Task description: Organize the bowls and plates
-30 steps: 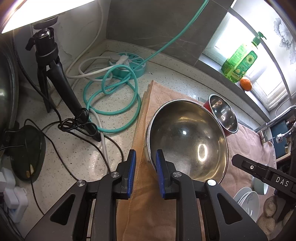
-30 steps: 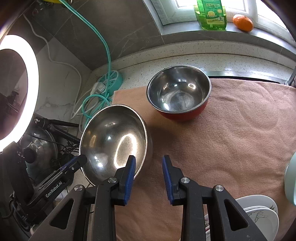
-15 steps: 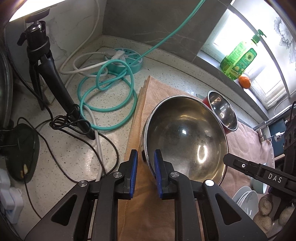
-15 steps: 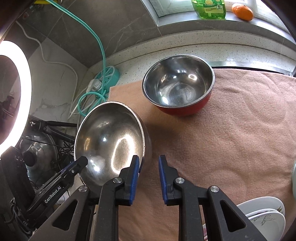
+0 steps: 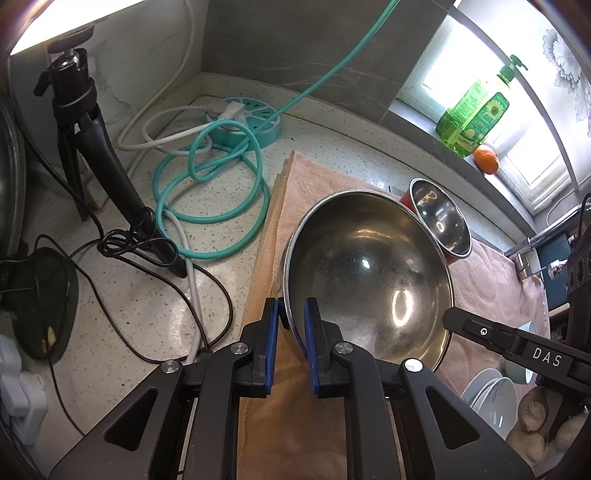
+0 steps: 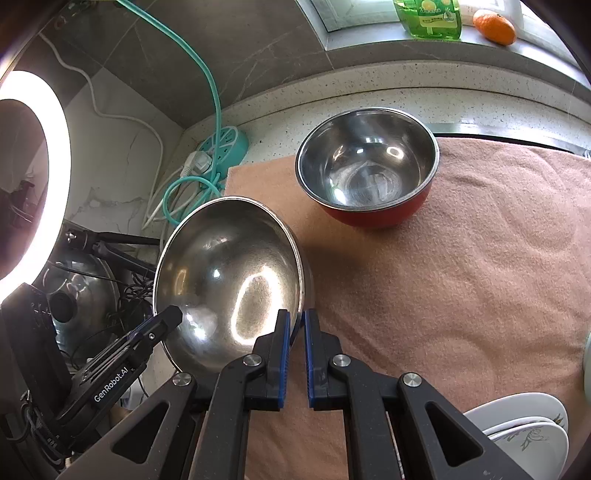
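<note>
since 1s ago both grippers closed in. left view: left gripper (image 5: 290,328) pinched the big steel bowl (image 5: 369,273) rim, tilted over towel (image 5: 491,280). right view: right gripper (image 6: 293,332) clamped opposite rim, prob to steady it; red bowl (image 6: 369,166) behind.

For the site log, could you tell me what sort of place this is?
Most likely a home kitchen counter: steel bowls on a towel, dish soap on the windowsill, stacked plates.

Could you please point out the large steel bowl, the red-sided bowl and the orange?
large steel bowl (image 5: 369,273), left wrist view, inner base.
red-sided bowl (image 6: 369,218), right wrist view, red outer wall.
orange (image 6: 494,21), right wrist view, its middle.
</note>
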A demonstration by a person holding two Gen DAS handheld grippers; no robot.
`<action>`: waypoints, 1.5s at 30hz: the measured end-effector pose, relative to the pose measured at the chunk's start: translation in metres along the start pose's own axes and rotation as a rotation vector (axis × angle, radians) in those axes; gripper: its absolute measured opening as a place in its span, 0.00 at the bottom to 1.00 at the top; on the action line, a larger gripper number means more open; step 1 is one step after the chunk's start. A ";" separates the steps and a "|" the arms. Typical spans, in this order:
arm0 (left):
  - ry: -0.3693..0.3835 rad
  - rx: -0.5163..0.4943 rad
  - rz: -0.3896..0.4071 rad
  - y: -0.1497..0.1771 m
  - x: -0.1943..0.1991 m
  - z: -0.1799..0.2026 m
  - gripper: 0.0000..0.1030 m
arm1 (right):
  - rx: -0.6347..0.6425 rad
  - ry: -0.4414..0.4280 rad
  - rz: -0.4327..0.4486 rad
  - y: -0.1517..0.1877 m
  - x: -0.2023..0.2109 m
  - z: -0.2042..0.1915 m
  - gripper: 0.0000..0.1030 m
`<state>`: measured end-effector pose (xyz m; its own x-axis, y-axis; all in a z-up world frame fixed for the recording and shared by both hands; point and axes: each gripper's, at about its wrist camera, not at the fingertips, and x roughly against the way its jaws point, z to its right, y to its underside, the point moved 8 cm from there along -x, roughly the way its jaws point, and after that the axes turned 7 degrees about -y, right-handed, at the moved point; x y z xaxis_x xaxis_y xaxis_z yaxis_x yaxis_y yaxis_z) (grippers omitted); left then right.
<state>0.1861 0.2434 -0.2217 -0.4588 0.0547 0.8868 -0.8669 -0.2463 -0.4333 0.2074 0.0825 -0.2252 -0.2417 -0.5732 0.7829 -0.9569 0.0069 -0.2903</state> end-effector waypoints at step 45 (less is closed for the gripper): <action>0.017 0.040 -0.036 0.086 0.047 0.007 0.12 | 0.072 -0.008 -0.046 0.082 0.045 0.001 0.07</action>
<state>0.0915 0.2177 -0.2160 -0.4311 0.0809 0.8987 -0.8746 -0.2823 -0.3942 0.1181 0.0565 -0.2138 -0.1958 -0.5784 0.7919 -0.9528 -0.0788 -0.2932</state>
